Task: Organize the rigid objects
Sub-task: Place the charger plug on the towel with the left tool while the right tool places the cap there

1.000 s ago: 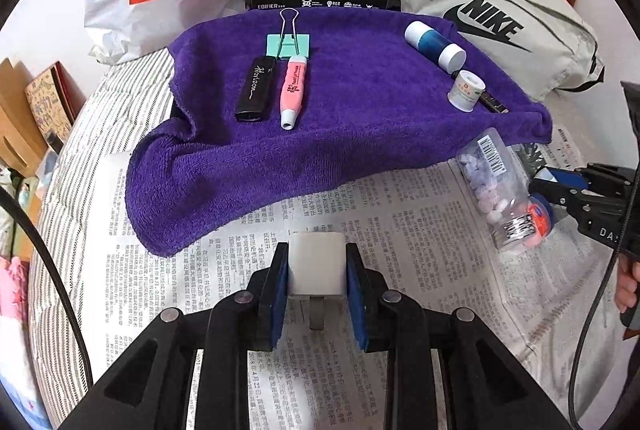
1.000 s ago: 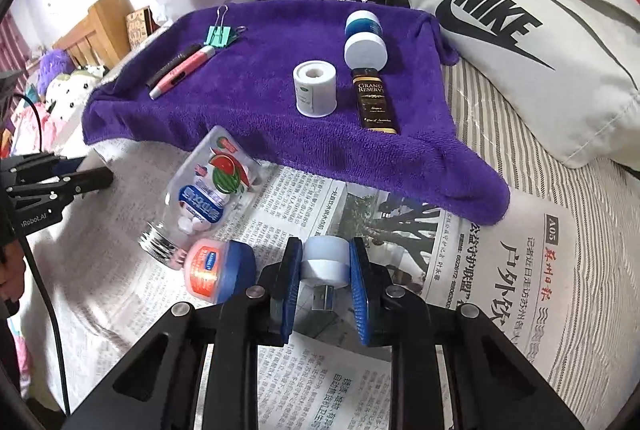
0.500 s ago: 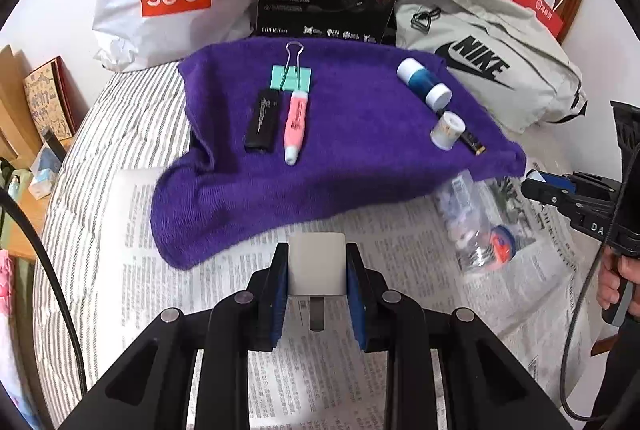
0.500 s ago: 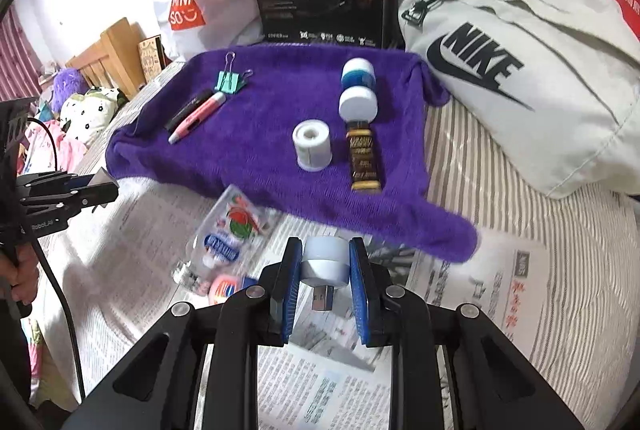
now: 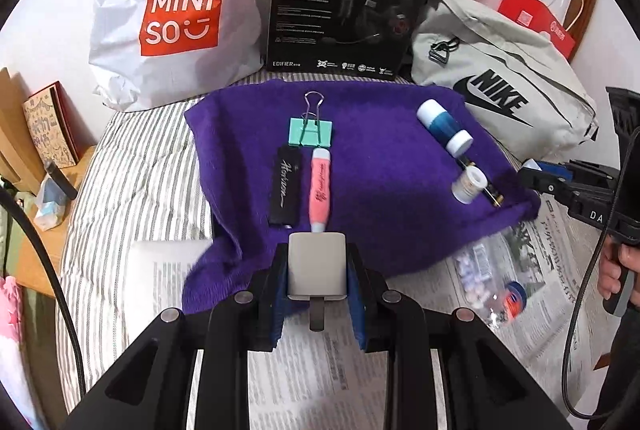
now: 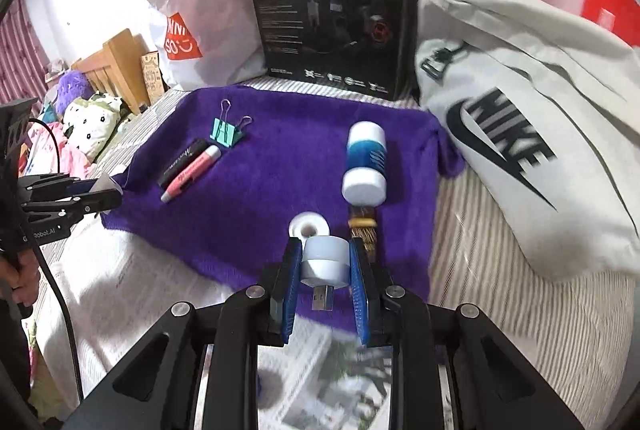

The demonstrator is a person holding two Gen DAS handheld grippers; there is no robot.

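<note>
White charger [image 5: 317,266] clamped in left gripper [image 5: 317,280]; round adapter [image 6: 325,261] clamped in right gripper [image 6: 325,270].

Black hand-held gripper [image 5: 317,278]: blue pads [image 5: 353,284], silver screws, black cable.

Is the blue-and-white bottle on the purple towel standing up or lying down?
Lying down. The blue-and-white bottle rests on its side on the purple towel, one white cap pointing toward the claws, its blue band showing lengthwise.

Your right claw [image 6: 325,268] grips a round grey USB adapter [image 6: 325,261], plug toward you, over the purple towel [image 6: 280,166]. Just ahead: white tape roll [image 6: 309,225], blue-white bottle [image 6: 365,164]. Far left: binder clip [image 6: 226,132], pink marker [image 6: 192,172].
</note>
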